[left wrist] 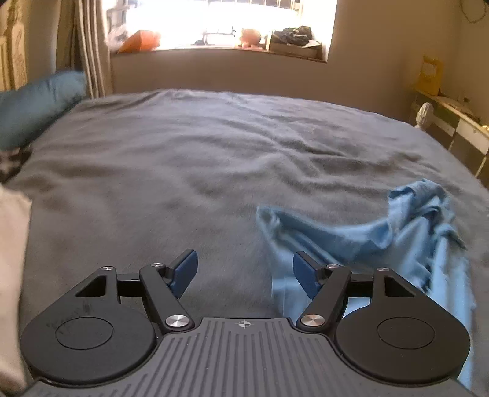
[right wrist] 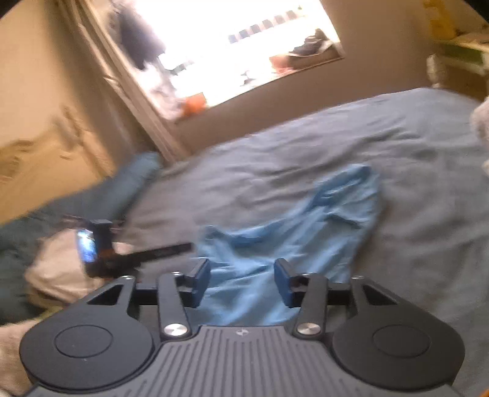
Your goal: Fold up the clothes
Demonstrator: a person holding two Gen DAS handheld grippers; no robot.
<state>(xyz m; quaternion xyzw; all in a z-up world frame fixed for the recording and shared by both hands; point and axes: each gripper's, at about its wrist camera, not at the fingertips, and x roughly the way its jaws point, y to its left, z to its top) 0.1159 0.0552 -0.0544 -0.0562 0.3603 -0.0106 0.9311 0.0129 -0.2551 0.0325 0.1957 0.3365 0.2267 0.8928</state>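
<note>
Bedroom, bright window [left wrist: 244, 24] beyond far edge of bed [left wrist: 189, 146] with grey cover. Teal pillow [left wrist: 36, 103] at far left corner. Light blue garment [left wrist: 382, 232] crumpled near bed's near right edge. Cream cloth [left wrist: 12, 244] at near left edge. Left gripper [left wrist: 244, 274] jaws wide, nothing between, above bare cover just left of garment. Right gripper [right wrist: 243, 281] jaws apart, empty, above garment; view blurred.
</note>
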